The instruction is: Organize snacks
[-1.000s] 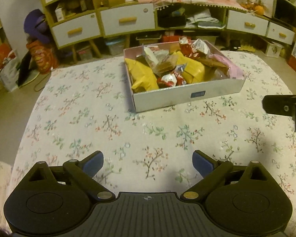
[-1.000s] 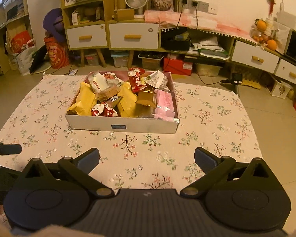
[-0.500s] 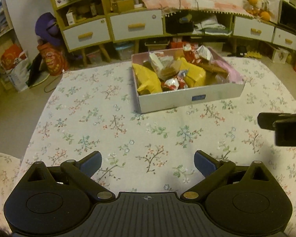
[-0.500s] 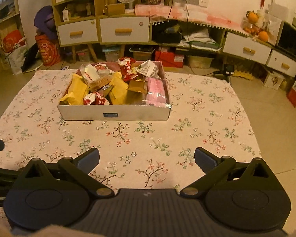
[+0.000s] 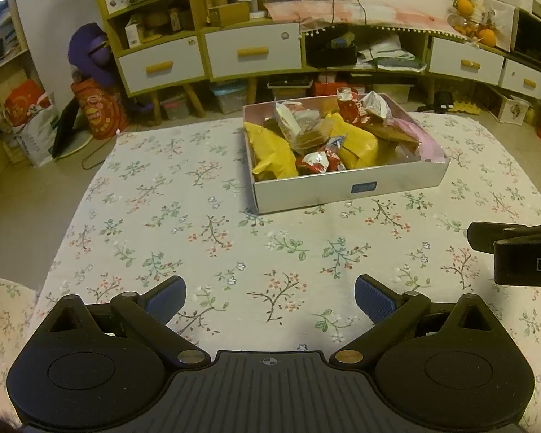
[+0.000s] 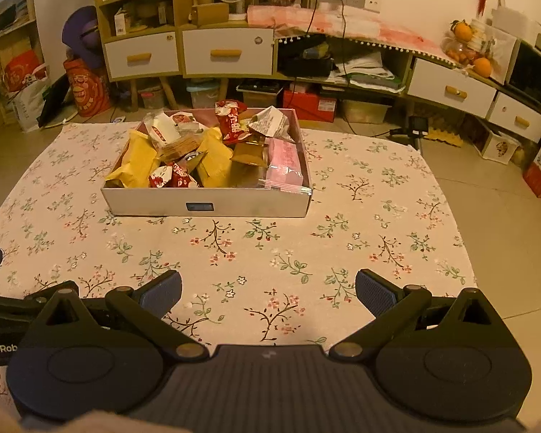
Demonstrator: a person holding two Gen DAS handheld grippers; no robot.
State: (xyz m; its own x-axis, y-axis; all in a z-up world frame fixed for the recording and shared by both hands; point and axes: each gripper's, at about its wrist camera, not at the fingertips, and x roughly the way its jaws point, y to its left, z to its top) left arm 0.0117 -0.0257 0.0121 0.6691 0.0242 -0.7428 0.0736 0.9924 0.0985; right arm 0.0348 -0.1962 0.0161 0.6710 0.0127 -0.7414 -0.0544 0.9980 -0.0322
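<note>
Both the left gripper (image 5: 268, 297) and right gripper (image 6: 268, 294), jaws spread and empty, have drawn back from the filled snack box (image 6: 205, 207) ahead, indicating organizing is complete.

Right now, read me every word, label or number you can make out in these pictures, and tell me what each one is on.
"DA", cut off by the picture edge: on the right gripper body, left wrist view.
"GenRob", cut off: on the left gripper body, right wrist view.
Blue label on the white box front: too small to read.
Red snack packet: large white characters, too blurred to read.
Orange bag by the shelves: print unreadable.
</note>
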